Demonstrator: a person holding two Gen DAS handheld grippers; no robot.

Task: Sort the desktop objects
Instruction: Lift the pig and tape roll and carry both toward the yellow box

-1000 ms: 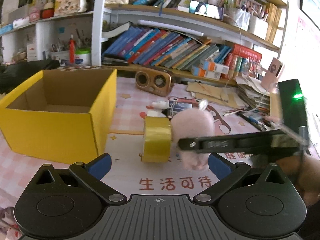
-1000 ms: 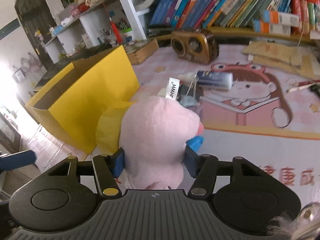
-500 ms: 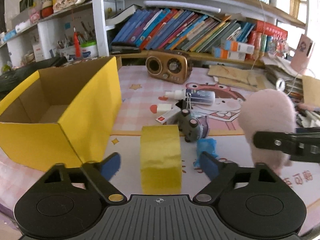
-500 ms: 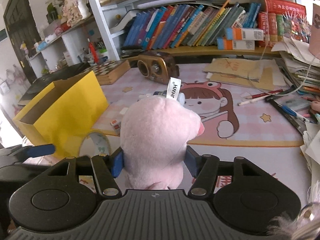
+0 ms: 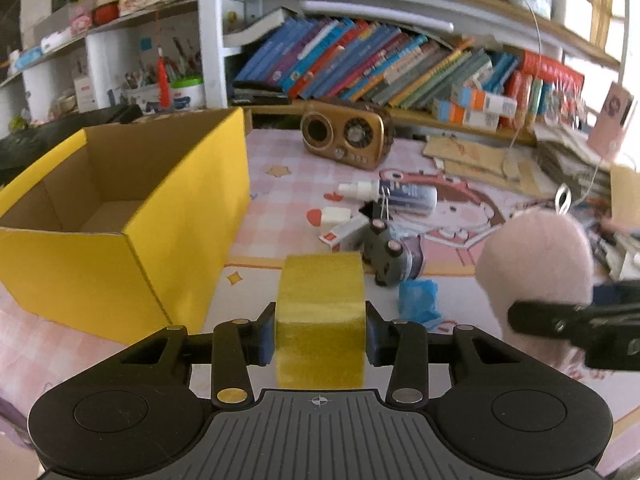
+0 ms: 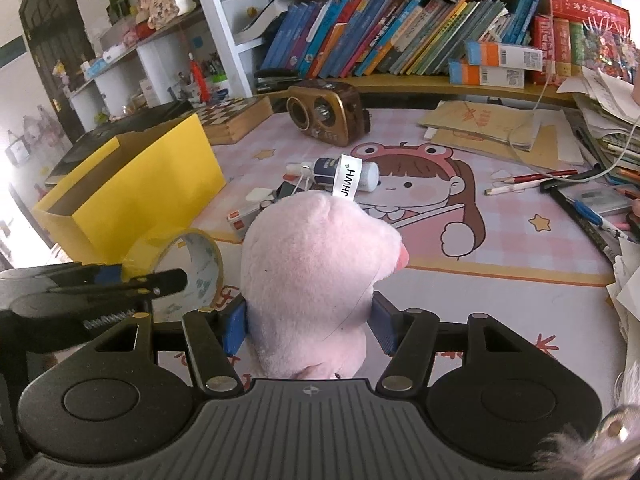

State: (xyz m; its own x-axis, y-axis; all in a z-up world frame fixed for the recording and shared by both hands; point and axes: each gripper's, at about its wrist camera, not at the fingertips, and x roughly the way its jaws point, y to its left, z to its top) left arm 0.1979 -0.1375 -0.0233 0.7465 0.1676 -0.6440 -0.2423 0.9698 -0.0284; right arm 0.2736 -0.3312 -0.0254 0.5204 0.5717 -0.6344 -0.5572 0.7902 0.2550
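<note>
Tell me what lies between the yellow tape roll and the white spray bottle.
In the left wrist view, a small grey toy car and a flat white-and-red box lie between the yellow tape roll and white spray bottle.

Each hand-held gripper (image 5: 320, 338) is black, ribbed plastic; blue finger pads (image 6: 234, 328); brass and silver screws.

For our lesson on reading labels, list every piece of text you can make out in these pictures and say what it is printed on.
"JHWH": black letters on the white fabric tag of the pink plush toy.
Red characters on the pink cartoon desk mat: mostly hidden, unreadable.
Book spines on the shelf, orange and blue boxes, white squeeze bottle: print too small or blurred.
</note>
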